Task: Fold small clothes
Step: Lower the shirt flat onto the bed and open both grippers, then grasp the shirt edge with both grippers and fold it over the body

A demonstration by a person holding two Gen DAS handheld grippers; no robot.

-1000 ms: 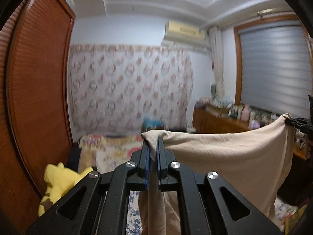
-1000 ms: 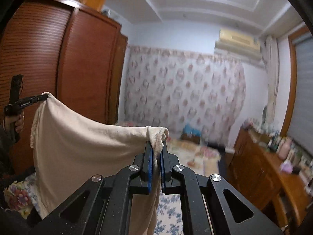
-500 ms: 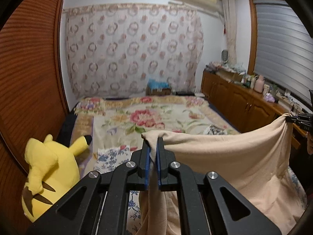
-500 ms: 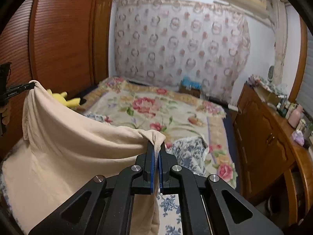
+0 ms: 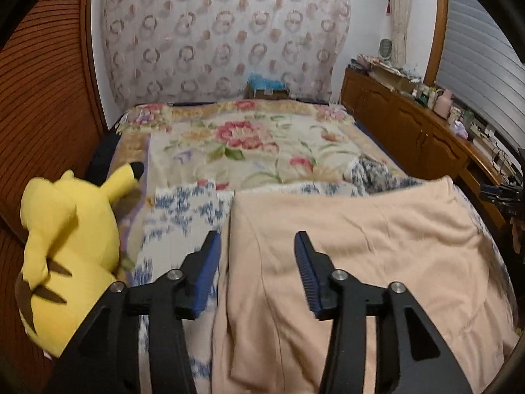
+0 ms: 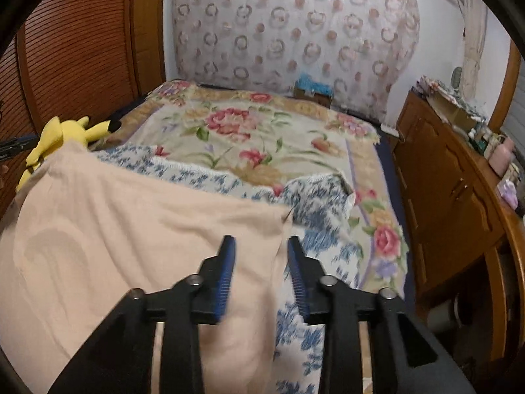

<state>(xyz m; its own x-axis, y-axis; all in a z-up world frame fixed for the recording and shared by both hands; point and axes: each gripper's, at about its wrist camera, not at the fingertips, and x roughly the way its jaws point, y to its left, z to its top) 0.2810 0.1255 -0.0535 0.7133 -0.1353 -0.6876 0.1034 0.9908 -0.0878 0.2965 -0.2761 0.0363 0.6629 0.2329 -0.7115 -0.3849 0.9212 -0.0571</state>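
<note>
A peach-coloured garment (image 5: 354, 262) lies spread on the near end of the bed; it also shows in the right wrist view (image 6: 124, 229). My left gripper (image 5: 256, 246) is open and empty, hovering over the garment's left edge. My right gripper (image 6: 261, 249) is open and empty, above the garment's right edge. The right gripper also shows at the far right of the left wrist view (image 5: 502, 193). The garment's near part is hidden behind the gripper bodies.
A blue-and-white floral cloth (image 5: 177, 216) lies under the garment on the flowered bedspread (image 5: 249, 144). A yellow plush toy (image 5: 65, 246) sits at the bed's left by the wooden wardrobe (image 5: 42, 105). A cluttered wooden sideboard (image 6: 452, 170) runs along the right.
Both grippers lowered the hanging garment onto the bed, tilted down, and opened. The garment went from held taut between them to lying flat.
</note>
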